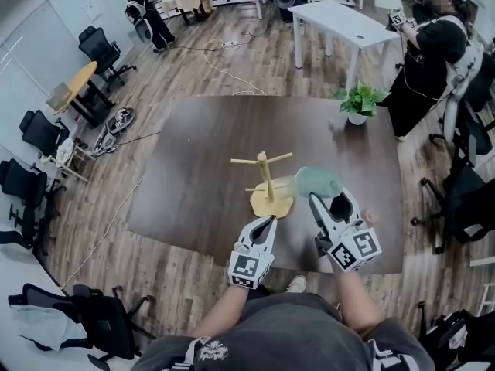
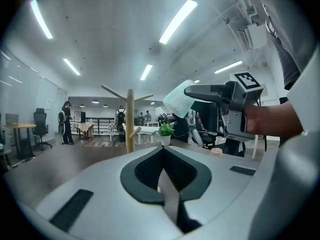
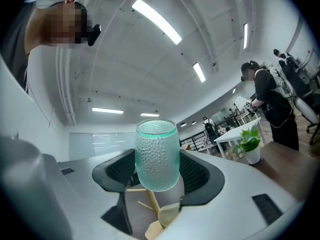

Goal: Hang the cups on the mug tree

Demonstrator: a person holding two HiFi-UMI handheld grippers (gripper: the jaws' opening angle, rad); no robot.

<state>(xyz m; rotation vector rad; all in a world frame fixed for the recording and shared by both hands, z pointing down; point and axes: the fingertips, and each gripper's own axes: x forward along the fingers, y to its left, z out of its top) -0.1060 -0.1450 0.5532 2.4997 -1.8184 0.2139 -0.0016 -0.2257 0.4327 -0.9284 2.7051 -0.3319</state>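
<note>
Two risks stand out, both judged from how things lie now. First, the cup (image 3: 157, 154) is a smooth, dimpled, pale green glass, and the right gripper (image 1: 329, 199) holds it by its sides alone. If it bumps a peg on the way in, it could twist or slip out of that hold and drop onto the table (image 1: 193, 168). Second, the mug tree (image 1: 266, 178) looks slim and light on its small round base. A push from the right with the cup against a peg or the post could tip it or slide it left. Letting go before the cup sits well down on a peg would probably let it slide off again. A pale shape beside the tree's lower right peg cannot be made out.

The right gripper's jaws stand wide apart, and their pads press on opposite sides of the cup. The cup is in the air above the table, just right of the mug tree's pegs and apart from them. The left gripper (image 1: 265, 222) hovers nearer the person, in front of the tree's base. Its jaws are closed together with nothing between them, and it touches nothing. A potted plant (image 1: 357, 99) stands on the table's far right, well clear.
</note>
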